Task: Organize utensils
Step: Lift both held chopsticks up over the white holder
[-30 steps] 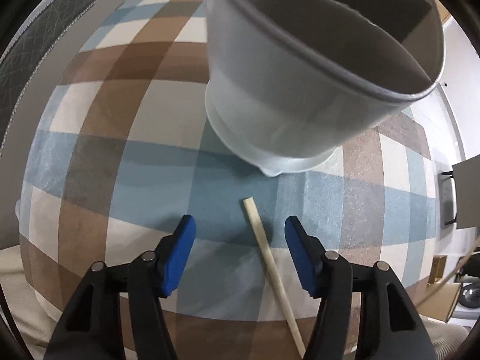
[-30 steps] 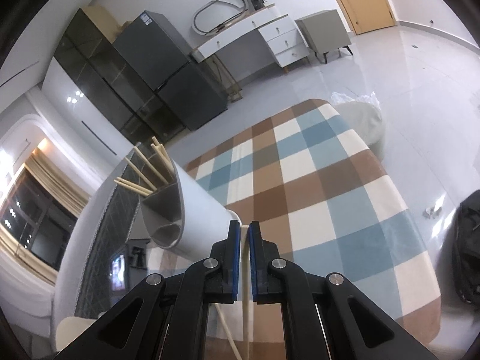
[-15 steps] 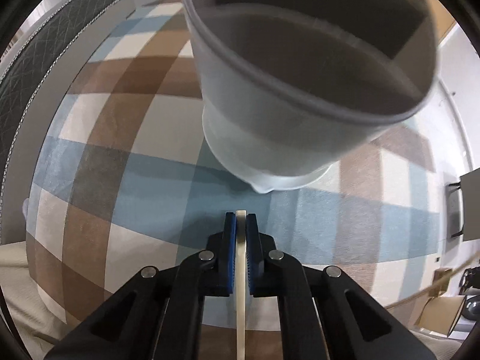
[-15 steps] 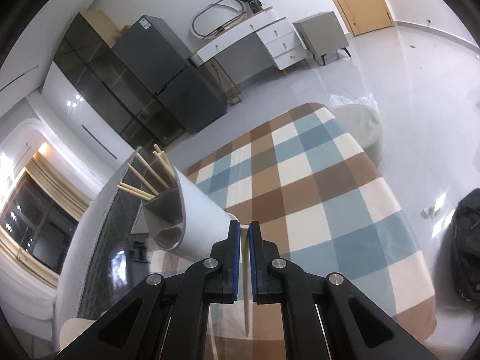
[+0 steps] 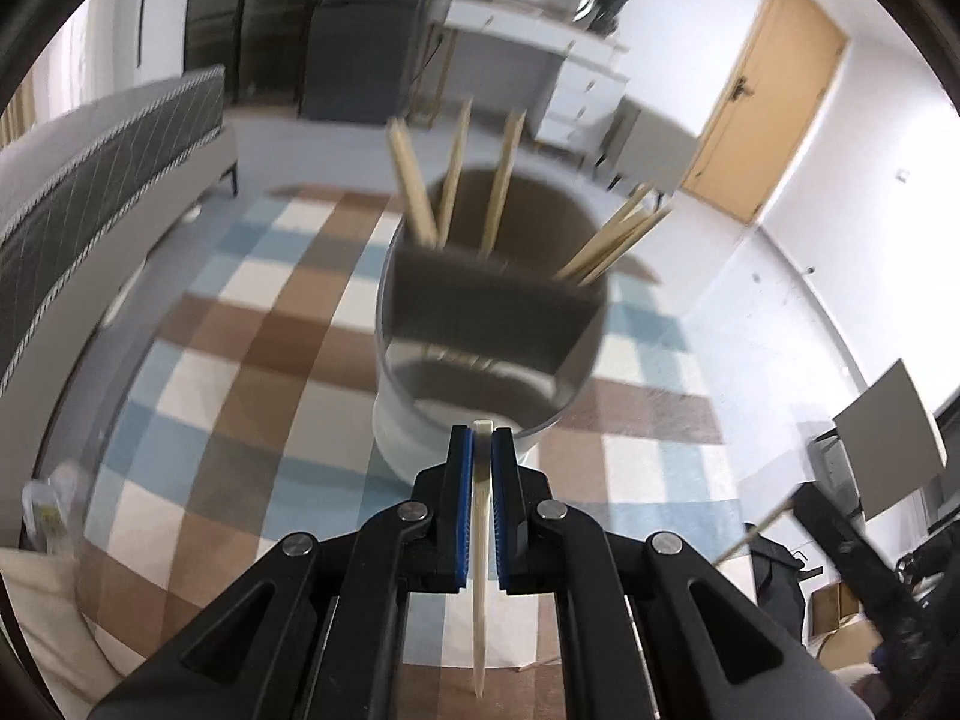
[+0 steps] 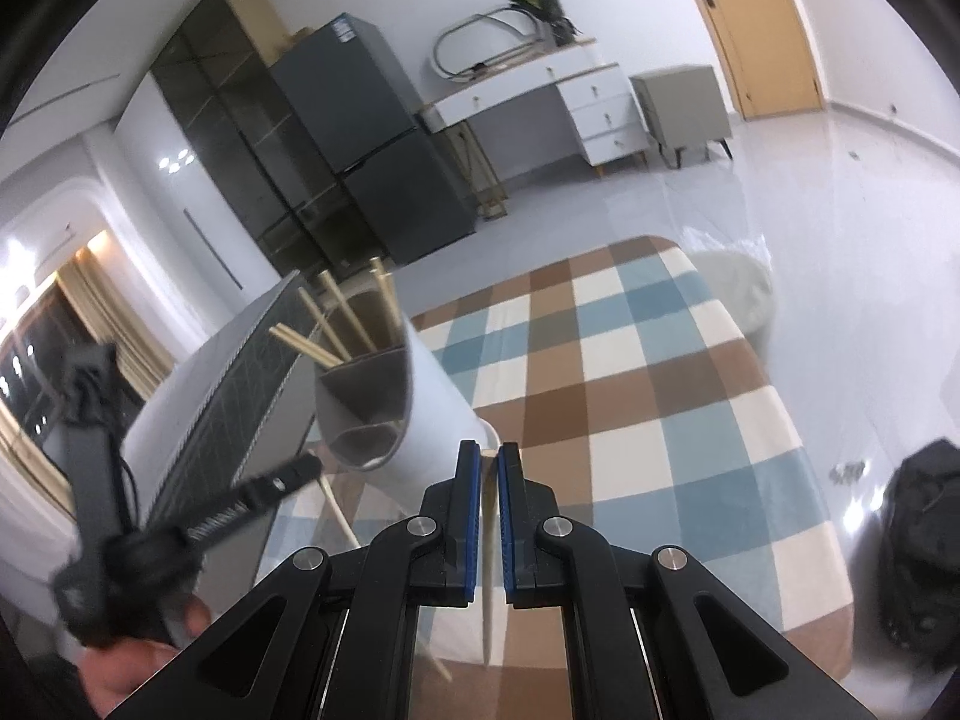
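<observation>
A grey divided utensil holder (image 5: 489, 324) stands on the checked tablecloth (image 5: 240, 330), with several wooden chopsticks (image 5: 456, 174) in its far compartment. My left gripper (image 5: 482, 441) is shut on a pale chopstick (image 5: 480, 564), lifted just before the holder's near rim. In the right wrist view the holder (image 6: 408, 408) is at centre left. My right gripper (image 6: 489, 462) is shut on a pale chopstick (image 6: 489, 570) next to the holder's base. The left gripper (image 6: 180, 528) shows blurred at the left with its chopstick (image 6: 339, 513).
A grey padded bench (image 5: 102, 162) runs along the table's left side. A white desk (image 6: 540, 102), dark cabinets (image 6: 336, 138) and a wooden door (image 5: 768, 120) lie beyond. A dark bag (image 6: 924, 546) sits on the floor right of the table.
My left gripper closed on the chopstick that lay on the cloth, then lifted it and tilted up towards the holder's opening. My right gripper has kept its chopstick and barely moved.
</observation>
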{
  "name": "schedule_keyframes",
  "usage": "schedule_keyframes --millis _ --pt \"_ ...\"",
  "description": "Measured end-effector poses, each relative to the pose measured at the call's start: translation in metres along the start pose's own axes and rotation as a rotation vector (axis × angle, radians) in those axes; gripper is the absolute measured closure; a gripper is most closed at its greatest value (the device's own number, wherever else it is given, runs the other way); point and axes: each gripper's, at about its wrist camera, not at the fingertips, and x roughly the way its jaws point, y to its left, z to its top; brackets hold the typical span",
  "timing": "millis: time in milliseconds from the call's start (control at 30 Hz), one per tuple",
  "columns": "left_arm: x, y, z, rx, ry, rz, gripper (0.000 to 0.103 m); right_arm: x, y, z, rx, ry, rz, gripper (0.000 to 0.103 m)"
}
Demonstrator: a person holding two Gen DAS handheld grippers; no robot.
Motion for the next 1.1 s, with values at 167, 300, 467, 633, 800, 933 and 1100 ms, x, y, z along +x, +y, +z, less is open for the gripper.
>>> schedule_keyframes --millis 167,300,467,633,800,933,1100 --pt "-0.006 -0.002 0.006 0.105 -0.048 -0.007 0.102 -0.007 0.016 -0.003 -0.062 -0.024 -0.009 0.098" --pt "-0.015 -0.003 0.007 0.18 -0.056 -0.004 0.102 -0.014 0.032 -0.002 -0.131 -0.054 -0.022 0.098" --pt "-0.027 0.004 0.01 0.178 -0.067 -0.003 0.102 -0.016 0.049 -0.006 -0.175 -0.063 -0.04 0.098" --pt "-0.041 0.013 0.015 0.16 -0.084 -0.026 0.102 -0.021 0.057 -0.007 -0.179 -0.065 -0.052 0.098" --pt "-0.058 0.02 0.026 0.148 -0.112 -0.06 0.102 -0.027 0.063 -0.001 -0.174 -0.08 -0.06 0.098" --pt "-0.068 0.023 0.037 0.146 -0.128 -0.095 0.102 -0.029 0.072 0.006 -0.182 -0.092 -0.062 0.098" --pt "-0.08 0.026 0.058 0.134 -0.147 -0.115 0.102 -0.031 0.087 0.025 -0.204 -0.121 -0.047 0.098"
